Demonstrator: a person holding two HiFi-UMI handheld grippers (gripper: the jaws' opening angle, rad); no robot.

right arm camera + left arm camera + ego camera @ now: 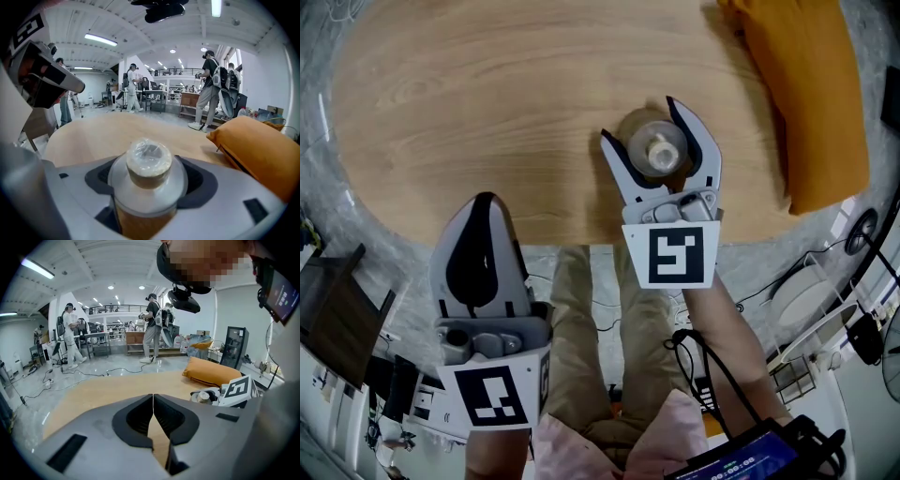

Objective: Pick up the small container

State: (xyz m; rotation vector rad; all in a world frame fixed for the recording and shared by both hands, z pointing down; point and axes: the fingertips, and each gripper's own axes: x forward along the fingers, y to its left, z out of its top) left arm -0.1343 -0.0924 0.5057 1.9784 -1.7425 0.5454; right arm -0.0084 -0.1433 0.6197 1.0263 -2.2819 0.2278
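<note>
Evidently the small container (661, 150) was seated deep between the jaws of the right gripper (649, 127). It was a clear, round-bodied jar with a pale cork-like stopper (149, 161) wrapped in clear film. In the right gripper view its shoulders were seen to fill the space between the two dark pads. The jaws were judged to be closed narrowly onto its body, though firm pressure on both sides could not be confirmed. The jar appeared to be resting on the wooden table (487, 94), close to the near edge.

An orange cushion (806, 94) lay off to the right of that gripper, well apart from the jar. The left gripper (485, 202) was held back from the table edge, to the left of and behind the right one. Its jaws were pressed together with nothing between them.

The jar was judged to be light and stiff, with smooth, probably slippery walls; if of glass, it would be breakable when dropped or squeezed hard. An amber tint was seen low in the body. Whether this was contents or the table showing through could not be told, so some added weight was allowed for. The wide cylindrical body below the shoulder was considered the right place for the hold, since the pads could bear flat there. The narrow stopper, slick under its film and possibly loose, was considered a poor one.
</note>
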